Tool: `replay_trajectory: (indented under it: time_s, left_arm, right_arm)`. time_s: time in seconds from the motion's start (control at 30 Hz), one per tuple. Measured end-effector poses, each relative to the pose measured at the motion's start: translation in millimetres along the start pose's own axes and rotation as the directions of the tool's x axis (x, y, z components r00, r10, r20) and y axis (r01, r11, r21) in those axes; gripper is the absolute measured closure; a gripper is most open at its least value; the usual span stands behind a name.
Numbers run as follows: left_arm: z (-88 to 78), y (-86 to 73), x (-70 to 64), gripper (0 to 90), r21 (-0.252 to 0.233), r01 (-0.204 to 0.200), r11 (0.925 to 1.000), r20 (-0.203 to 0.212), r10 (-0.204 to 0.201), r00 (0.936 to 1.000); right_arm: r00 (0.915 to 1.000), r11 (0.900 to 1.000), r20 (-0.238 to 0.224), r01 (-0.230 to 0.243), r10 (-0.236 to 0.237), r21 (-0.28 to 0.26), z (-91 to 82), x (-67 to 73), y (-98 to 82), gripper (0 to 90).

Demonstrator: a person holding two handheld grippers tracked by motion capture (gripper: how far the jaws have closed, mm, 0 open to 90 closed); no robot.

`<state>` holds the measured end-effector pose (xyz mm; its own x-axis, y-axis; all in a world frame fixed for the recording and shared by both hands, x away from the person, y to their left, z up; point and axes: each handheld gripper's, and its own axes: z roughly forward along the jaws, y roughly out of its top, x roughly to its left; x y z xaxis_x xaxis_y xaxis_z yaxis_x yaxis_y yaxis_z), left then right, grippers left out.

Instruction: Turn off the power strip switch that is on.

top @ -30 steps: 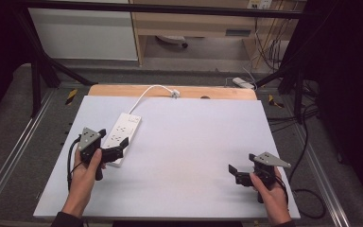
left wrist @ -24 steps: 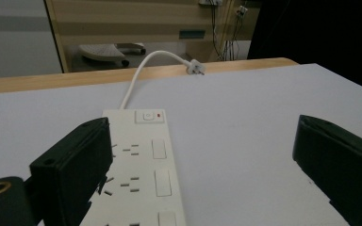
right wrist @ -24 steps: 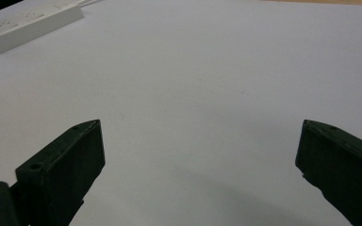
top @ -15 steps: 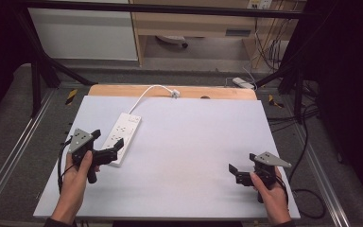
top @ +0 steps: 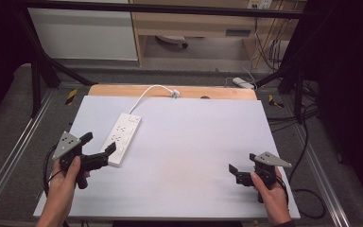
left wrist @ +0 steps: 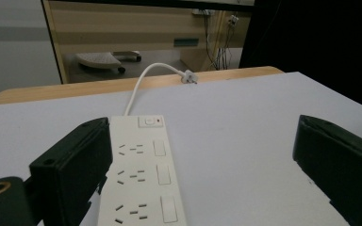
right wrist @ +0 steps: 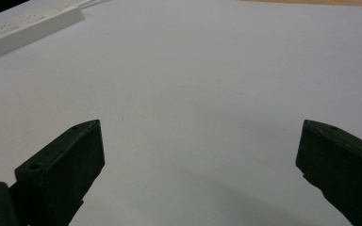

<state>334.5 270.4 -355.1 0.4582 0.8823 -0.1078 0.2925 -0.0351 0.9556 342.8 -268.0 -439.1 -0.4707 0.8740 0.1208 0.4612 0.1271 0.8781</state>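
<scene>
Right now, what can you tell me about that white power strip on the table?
The power strip is a long white plastic bar lying flat on the left part of the pale table. It has three sockets in a row, each with its own switch, and a main switch at its far end. Its white cord curves to a loose plug at the table's far edge. The left gripper, jaws open, sits at its near end.

From my seat, the power strip (left wrist: 141,174) runs off the bottom edge of the left gripper view, its near end partly behind my left gripper's (left wrist: 202,169) jaw. In the right gripper view it is cut at the top-left corner. Both my forearms leave the high view's bottom edge.
</scene>
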Motion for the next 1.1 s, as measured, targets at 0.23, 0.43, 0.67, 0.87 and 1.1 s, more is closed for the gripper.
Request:
replay_trajectory:
  time_s: [0.23, 0.43, 0.67, 0.87, 1.1]
  left_arm:
    - [-13.1, -0.4, 2.2, 5.2, -0.015, -0.001, 0.9999, 0.007, 0.001, 1.0000]
    - [-24.5, -2.2, 5.2, 5.1, -0.023, -0.004, 0.9997, 0.005, 0.004, 1.0000]
    - [-37.4, -7.9, 8.7, 5.2, -0.027, -0.014, 0.9995, 0.015, 0.014, 0.9998]
    - [-43.6, -15.7, 11.3, 5.4, -0.017, -0.016, 0.9997, 0.008, 0.016, 0.9998]
    - [-44.9, -30.7, 14.9, 5.9, -0.002, 0.005, 1.0000, 0.001, -0.005, 1.0000]
  right_arm:
    - [1.0000, 1.000, 0.001, 0.001, -0.001, 0.001, -0.4, 0.8, 0.1, 2.2]
    - [1.0000, 1.000, 0.001, 0.000, 0.000, 0.001, -0.2, 0.6, 0.1, 2.2]
    - [1.0000, 1.000, 0.007, 0.006, -0.006, -0.003, -0.3, 0.7, -0.1, 2.2]
    - [1.0000, 1.000, 0.004, 0.009, -0.009, 0.001, -0.1, 1.5, -0.1, 2.2]
    - [0.9998, 1.000, 0.014, 0.016, -0.016, -0.002, -0.4, 1.0, -0.1, 2.4]
